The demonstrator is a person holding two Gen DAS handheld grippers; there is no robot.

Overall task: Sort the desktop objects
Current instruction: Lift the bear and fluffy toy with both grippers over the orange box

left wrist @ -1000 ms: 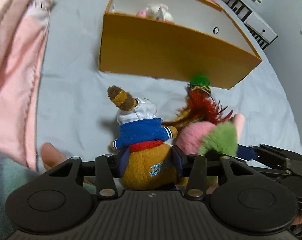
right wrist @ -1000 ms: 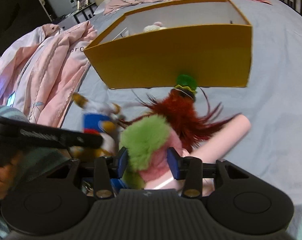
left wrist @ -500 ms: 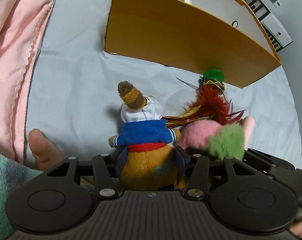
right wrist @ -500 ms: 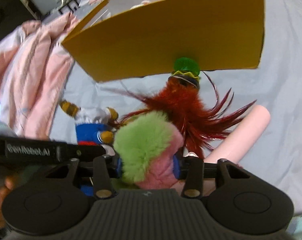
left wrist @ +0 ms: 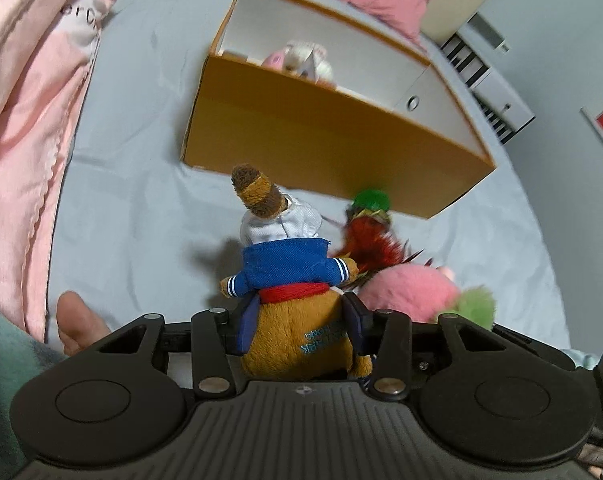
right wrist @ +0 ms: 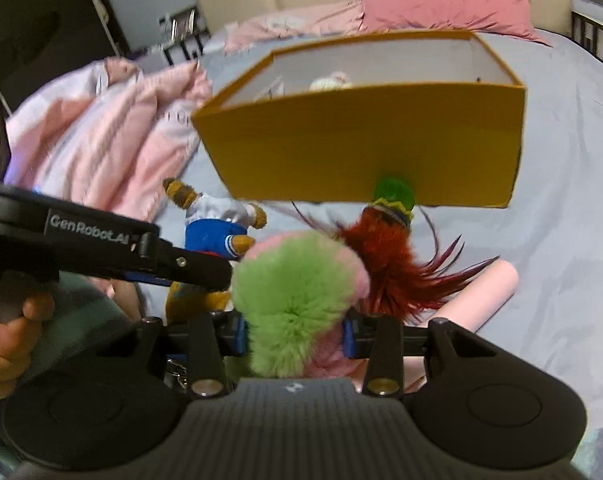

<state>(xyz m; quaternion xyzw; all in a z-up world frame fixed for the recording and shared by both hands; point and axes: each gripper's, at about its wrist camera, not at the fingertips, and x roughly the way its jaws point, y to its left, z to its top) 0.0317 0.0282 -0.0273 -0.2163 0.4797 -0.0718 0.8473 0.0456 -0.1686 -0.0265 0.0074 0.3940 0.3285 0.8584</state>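
Observation:
My left gripper [left wrist: 299, 326] is shut on a brown plush doll [left wrist: 289, 280] in a blue jacket and white cap, held above the bed. It also shows in the right wrist view [right wrist: 215, 232]. My right gripper [right wrist: 295, 334] is shut on a pink and green fluffy toy [right wrist: 297, 292], also seen in the left wrist view [left wrist: 417, 292]. A red feathered toy with a green hat [right wrist: 389, 232] lies on the sheet before an orange box [right wrist: 365, 148]. The box [left wrist: 329, 140] is open and holds a small pale plush [left wrist: 301, 60].
A pale pink tube [right wrist: 485, 292] lies on the grey-blue sheet to the right of the feathered toy. A pink quilt [left wrist: 25, 100] is heaped along the left. Pink pillows [right wrist: 441, 8] lie beyond the box. A white cabinet [left wrist: 489, 84] stands at the far right.
Both grippers have risen with their toys, so the box's open top and inside show more. The pink and green toy now hangs higher over the feathered toy.

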